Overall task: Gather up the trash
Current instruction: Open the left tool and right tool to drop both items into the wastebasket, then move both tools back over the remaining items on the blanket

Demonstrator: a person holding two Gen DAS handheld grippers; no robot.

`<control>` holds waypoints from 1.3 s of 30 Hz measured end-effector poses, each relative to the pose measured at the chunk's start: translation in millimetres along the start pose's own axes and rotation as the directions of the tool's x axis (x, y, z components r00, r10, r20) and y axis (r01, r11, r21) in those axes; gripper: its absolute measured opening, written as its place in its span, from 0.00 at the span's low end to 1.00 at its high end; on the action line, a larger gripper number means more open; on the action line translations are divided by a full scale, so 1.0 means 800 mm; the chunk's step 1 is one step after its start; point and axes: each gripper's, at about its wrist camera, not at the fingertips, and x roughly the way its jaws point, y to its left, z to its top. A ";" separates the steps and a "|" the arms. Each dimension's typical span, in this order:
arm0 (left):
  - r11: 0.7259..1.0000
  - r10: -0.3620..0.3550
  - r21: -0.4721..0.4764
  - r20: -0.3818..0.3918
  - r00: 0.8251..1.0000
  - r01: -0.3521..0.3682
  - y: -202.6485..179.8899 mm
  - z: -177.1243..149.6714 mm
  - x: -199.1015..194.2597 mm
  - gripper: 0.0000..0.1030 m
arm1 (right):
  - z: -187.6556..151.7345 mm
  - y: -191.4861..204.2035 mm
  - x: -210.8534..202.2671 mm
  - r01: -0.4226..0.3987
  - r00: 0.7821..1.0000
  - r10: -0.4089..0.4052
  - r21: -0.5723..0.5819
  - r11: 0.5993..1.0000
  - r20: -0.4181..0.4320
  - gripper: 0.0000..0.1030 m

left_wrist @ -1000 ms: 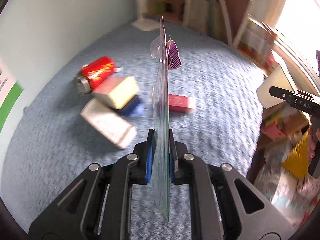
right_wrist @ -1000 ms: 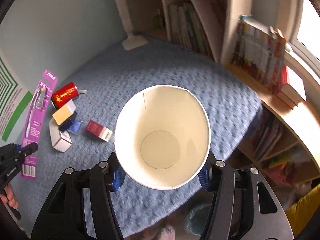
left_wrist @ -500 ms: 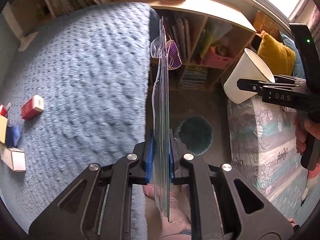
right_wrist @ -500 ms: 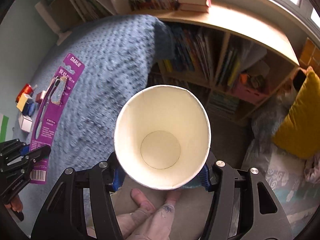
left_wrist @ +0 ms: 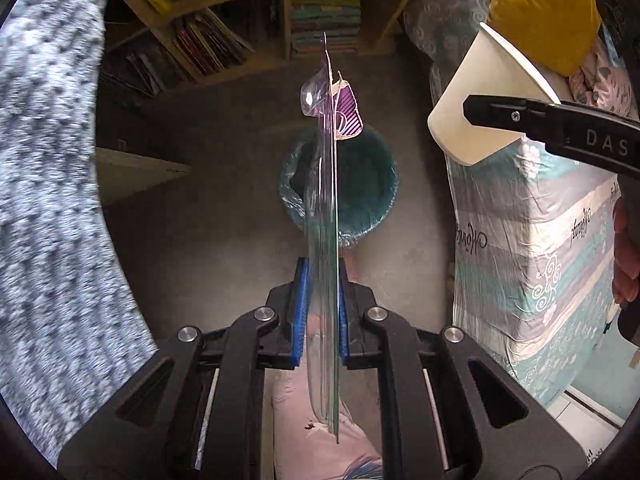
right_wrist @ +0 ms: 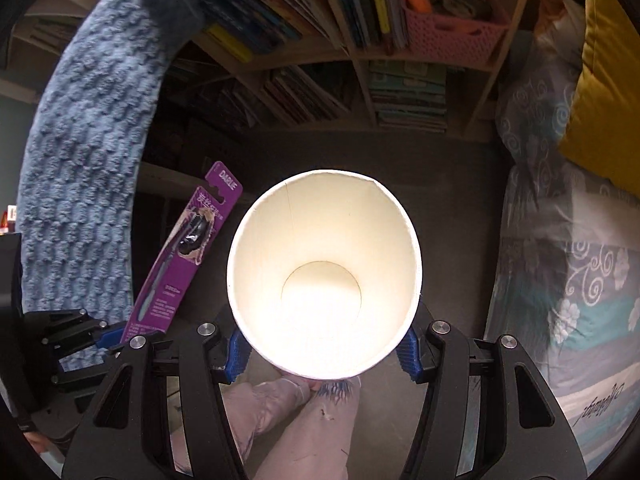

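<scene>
The left gripper (left_wrist: 320,312) is clamped on a blister pack (left_wrist: 326,216), its blue pads (left_wrist: 301,312) pressing both faces. From the left wrist view the pack is seen edge-on, a thin clear sliver with a curl of plastic and a purple card corner at the far end, so its print cannot be read there. The right wrist view shows its purple face (right_wrist: 184,256) with a dark toothbrush head under the plastic; the small print is too fine to read. The pack's lower end runs out of sight behind the gripper's arms.

The right gripper (right_wrist: 322,350) holds a paper cup (right_wrist: 324,272) by its sides, jaws part-way apart and pads (right_wrist: 236,354) tight against the wall. The cup's mouth faces the camera and looks empty. Its base hides the gap between the fingers and much of the floor below.

A bin (left_wrist: 360,184) lined with a clear bag stands on the dark floor (left_wrist: 208,216), directly beyond the pack's edge; the pack cuts across its middle. In the right wrist view the bin cannot be seen. The cup (left_wrist: 488,100) hangs to the right of the bin, well apart from the pack.

A blue blanket edge (left_wrist: 52,184) borders the left, a patterned mattress (left_wrist: 532,240) the right, bookshelves (left_wrist: 248,20) the far side. Bare floor surrounds the bin. The person's legs (right_wrist: 304,428) show beneath both grippers.
</scene>
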 end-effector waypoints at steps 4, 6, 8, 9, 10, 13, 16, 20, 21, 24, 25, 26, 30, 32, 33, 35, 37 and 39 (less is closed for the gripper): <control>1.000 -0.016 0.026 -0.075 0.997 0.018 -0.019 0.014 0.056 0.10 | -0.007 -0.028 0.054 -0.002 0.999 0.004 0.042 0.999 -0.049 0.57; 0.999 -0.023 0.031 -0.095 0.995 0.026 -0.025 0.022 0.079 0.10 | -0.008 -0.037 0.077 -0.009 0.998 0.012 0.057 0.998 -0.064 0.58; 0.998 -0.055 0.021 -0.127 0.990 0.058 -0.025 0.027 0.097 0.11 | -0.009 -0.044 0.093 -0.001 0.997 0.006 0.068 0.998 -0.072 0.62; 0.999 -0.040 0.015 -0.138 0.990 0.043 -0.026 0.030 0.106 0.19 | -0.009 -0.048 0.097 -0.003 0.997 0.009 0.075 0.997 -0.075 0.63; 0.999 -0.031 0.005 -0.144 0.989 0.032 -0.023 0.032 0.111 0.30 | -0.009 -0.051 0.102 -0.003 0.997 0.010 0.082 0.997 -0.079 0.65; 1.000 -0.021 -0.023 -0.136 0.990 0.018 -0.012 0.036 0.112 0.67 | -0.006 -0.064 0.098 -0.002 0.997 0.010 0.113 0.994 -0.074 0.69; 1.000 -0.023 -0.011 -0.145 0.989 0.022 -0.006 0.036 0.099 0.67 | -0.003 -0.070 0.085 -0.004 0.999 0.010 0.115 0.993 -0.051 0.78; 1.000 -0.012 -0.021 -0.104 0.994 0.010 0.010 0.036 0.078 0.67 | -0.004 -0.069 0.058 0.007 1.000 -0.005 0.100 0.995 -0.023 0.79; 1.000 -0.015 -0.025 -0.091 0.996 0.013 0.012 0.032 0.066 0.67 | -0.005 -0.068 0.052 0.006 1.000 -0.004 0.098 0.995 -0.015 0.79; 0.999 -0.015 -0.035 -0.051 0.999 0.014 0.015 0.024 0.037 0.67 | -0.007 -0.065 0.029 -0.005 1.000 0.005 0.089 0.996 0.007 0.79; 0.999 -0.016 -0.038 -0.035 0.999 0.015 0.016 0.022 0.030 0.67 | -0.007 -0.062 0.021 -0.005 1.000 0.004 0.077 0.997 0.015 0.79; 0.999 -0.012 -0.039 -0.018 1.000 0.011 0.017 0.018 0.017 0.67 | -0.007 -0.058 0.012 -0.007 1.000 0.006 0.061 0.998 0.020 0.79; 0.998 0.029 -0.051 0.059 0.998 -0.026 0.019 -0.002 -0.044 0.67 | -0.005 -0.035 -0.023 -0.026 0.999 0.027 -0.020 0.999 0.035 0.79; 0.997 0.049 -0.063 0.099 0.994 -0.043 0.022 -0.010 -0.073 0.67 | -0.002 -0.019 -0.043 -0.039 0.998 0.043 -0.074 0.996 0.046 0.79; 0.996 0.065 -0.072 0.123 0.990 -0.056 0.025 -0.014 -0.091 0.67 | 0.000 -0.011 -0.053 -0.050 0.997 0.056 -0.102 0.993 0.052 0.79; 0.992 0.090 -0.097 0.161 0.983 -0.075 0.029 -0.020 -0.119 0.71 | 0.007 0.008 -0.075 -0.075 0.994 0.086 -0.160 0.984 0.062 0.79; 0.987 0.119 -0.134 0.212 0.970 -0.092 0.038 -0.028 -0.150 0.74 | 0.016 0.030 -0.096 -0.102 0.990 0.121 -0.224 0.969 0.070 0.79; 0.978 0.151 -0.181 0.256 0.955 -0.106 0.050 -0.039 -0.179 0.76 | 0.023 0.057 -0.116 -0.117 0.986 0.146 -0.297 0.948 0.079 0.80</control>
